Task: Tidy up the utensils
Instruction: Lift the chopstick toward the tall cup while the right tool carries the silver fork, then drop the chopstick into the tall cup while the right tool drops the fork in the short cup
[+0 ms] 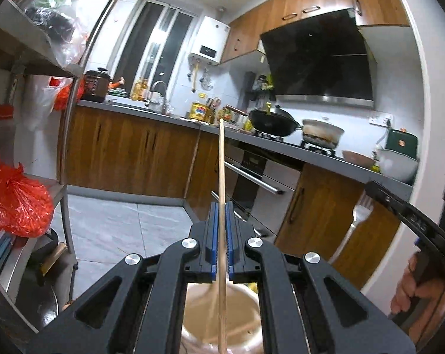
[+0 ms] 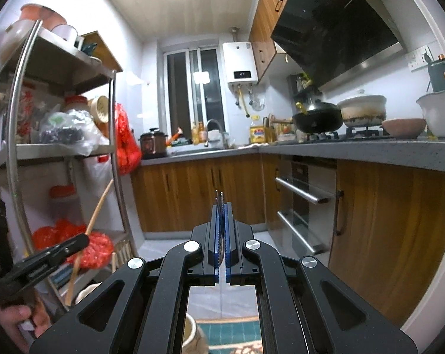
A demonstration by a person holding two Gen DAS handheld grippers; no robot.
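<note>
A: What is the left gripper (image 1: 221,236) holding?
B: Its jaws are pinching a long pale wooden spoon (image 1: 221,177), bowl hanging above a beige round jar (image 1: 222,318)

A: The right gripper (image 2: 221,236)?
B: Pinching a silver metal fork (image 2: 220,203), tines poking forward

A wok (image 2: 316,118) sits on the counter (image 2: 355,150), left of the pot (image 2: 362,109); shelving (image 2: 60,147) stands far left.

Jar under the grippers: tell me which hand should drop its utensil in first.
Left, probably: the left gripper is shut on the wooden spoon, whose lower end hangs over the jar. The right gripper, shut on the fork, has the jar off to its side.
</note>
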